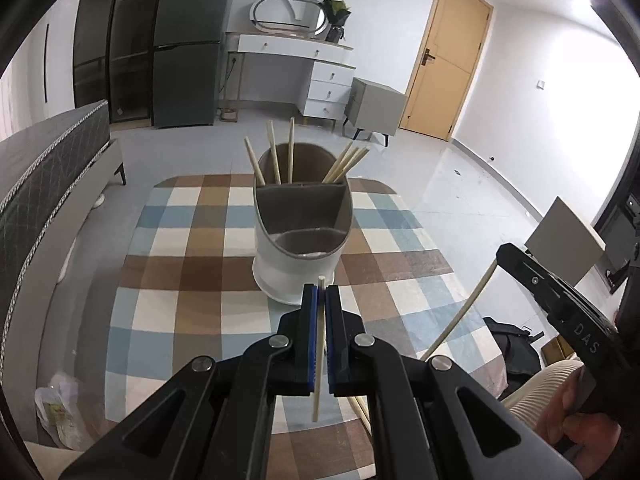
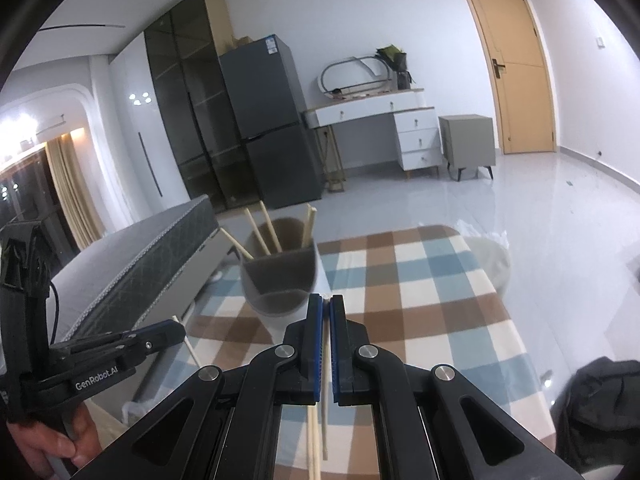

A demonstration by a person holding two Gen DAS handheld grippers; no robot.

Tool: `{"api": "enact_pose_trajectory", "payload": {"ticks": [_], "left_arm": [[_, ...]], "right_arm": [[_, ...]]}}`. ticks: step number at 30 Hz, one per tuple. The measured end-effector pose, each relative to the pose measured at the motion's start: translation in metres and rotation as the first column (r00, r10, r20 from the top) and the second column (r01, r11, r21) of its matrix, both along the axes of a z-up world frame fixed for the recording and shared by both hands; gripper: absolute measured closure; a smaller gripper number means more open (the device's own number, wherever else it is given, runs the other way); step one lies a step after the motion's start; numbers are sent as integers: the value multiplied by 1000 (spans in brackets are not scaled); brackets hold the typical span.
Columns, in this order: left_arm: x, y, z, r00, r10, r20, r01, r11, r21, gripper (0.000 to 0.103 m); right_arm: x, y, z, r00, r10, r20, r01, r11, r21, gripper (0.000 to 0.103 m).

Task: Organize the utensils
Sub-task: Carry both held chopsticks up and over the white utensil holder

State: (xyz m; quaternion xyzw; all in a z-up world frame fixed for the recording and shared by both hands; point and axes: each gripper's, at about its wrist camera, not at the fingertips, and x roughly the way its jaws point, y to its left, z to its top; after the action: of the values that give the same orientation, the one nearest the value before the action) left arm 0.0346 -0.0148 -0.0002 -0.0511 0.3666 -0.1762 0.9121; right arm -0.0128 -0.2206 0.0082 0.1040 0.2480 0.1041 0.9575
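Observation:
A white utensil holder [image 1: 298, 252] with a grey-brown inside stands mid-table on the checked cloth [image 1: 180, 280]; several wooden chopsticks [image 1: 280, 160] lean in its back compartment. My left gripper [image 1: 322, 292] is just in front of it, shut on one chopstick [image 1: 319, 360] that stands up between the blue pads. My right gripper [image 2: 325, 304] is likewise shut on a chopstick [image 2: 326, 364], with the holder [image 2: 280, 276] ahead and slightly left of it. From the left wrist, the right gripper [image 1: 505, 254] shows at the right edge with its chopstick [image 1: 460, 312] hanging down. More loose chopsticks [image 2: 313, 444] lie on the cloth below.
A grey bed [image 1: 48, 184] runs along the table's left side. A black bag [image 2: 600, 404] lies on the floor at right and a plastic bag [image 1: 56, 412] at left. A fridge [image 2: 272, 120], white dresser [image 2: 400, 128] and wooden door [image 2: 516, 60] stand far back.

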Motion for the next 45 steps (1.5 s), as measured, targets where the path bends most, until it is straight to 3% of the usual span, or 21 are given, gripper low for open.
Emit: {"api": "enact_pose_trajectory", "payload": {"ticks": [13,20,29,37,45], "left_arm": [[12,2,66,993,-56,100,59,998,-23,103],[47,9,109,989,-24,143,33,998,-56,103],[103,15,144,981,-2,196,16,997,-72,103],[135,11,129,977,-1,214,12,999,-48,103],[154,8,91,991,4,135,2,999,-49,103]], "right_arm": [[22,8,47,993,30,111,-35,999,41,100],[58,17,86,985,53,163,-63,996,58,100],[113,31,128,969,84,232,-96,994,43,100],[156,38,119,966,92,242,-104,994,38,100],[178,33,85,976,72,203,-85,995,56,100]]}}
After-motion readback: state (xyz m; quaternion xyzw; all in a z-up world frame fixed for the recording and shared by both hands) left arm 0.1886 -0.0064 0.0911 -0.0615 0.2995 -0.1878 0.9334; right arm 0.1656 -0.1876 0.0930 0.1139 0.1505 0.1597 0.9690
